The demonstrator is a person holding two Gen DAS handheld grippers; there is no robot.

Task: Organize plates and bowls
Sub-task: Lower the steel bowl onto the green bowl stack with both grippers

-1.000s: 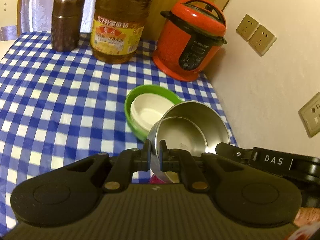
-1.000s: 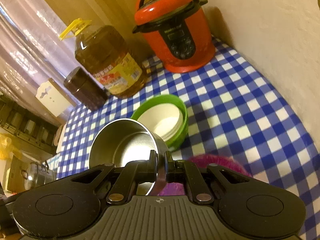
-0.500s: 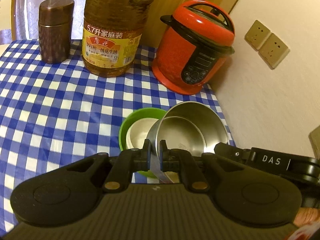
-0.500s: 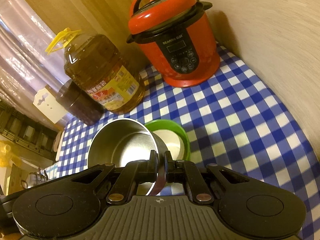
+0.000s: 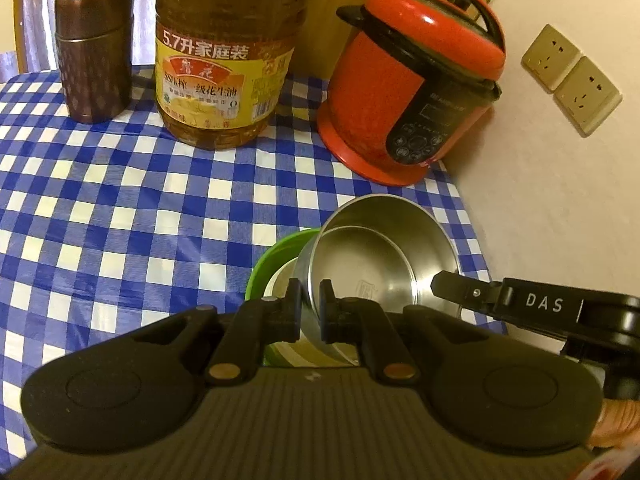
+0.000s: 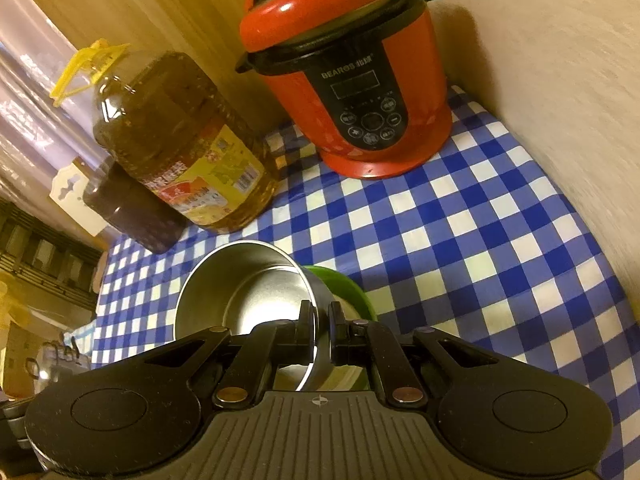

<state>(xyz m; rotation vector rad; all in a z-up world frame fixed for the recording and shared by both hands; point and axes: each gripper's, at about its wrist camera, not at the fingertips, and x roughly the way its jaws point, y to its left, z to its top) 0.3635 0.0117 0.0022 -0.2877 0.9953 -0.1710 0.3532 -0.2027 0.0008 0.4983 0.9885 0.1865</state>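
Note:
A steel bowl (image 5: 376, 256) hangs over a green bowl (image 5: 276, 256) that holds a white bowl (image 5: 280, 280). My left gripper (image 5: 311, 300) is shut on the steel bowl's near left rim. My right gripper (image 6: 320, 322) is shut on its right rim; its finger (image 5: 464, 290) shows in the left wrist view. In the right wrist view the steel bowl (image 6: 244, 292) covers most of the green bowl (image 6: 352, 288). Whether the steel bowl touches the bowls below is hidden.
A blue and white checked tablecloth (image 5: 120, 220) covers the table. A red pressure cooker (image 5: 412, 84), a large oil bottle (image 5: 224, 60) and a brown canister (image 5: 94, 48) stand at the back. A wall with sockets (image 5: 572, 80) bounds the right side.
Both grippers have carried the steel bowl forward and down over the green and white bowls, which are now mostly covered. The cooker and bottle look closer.

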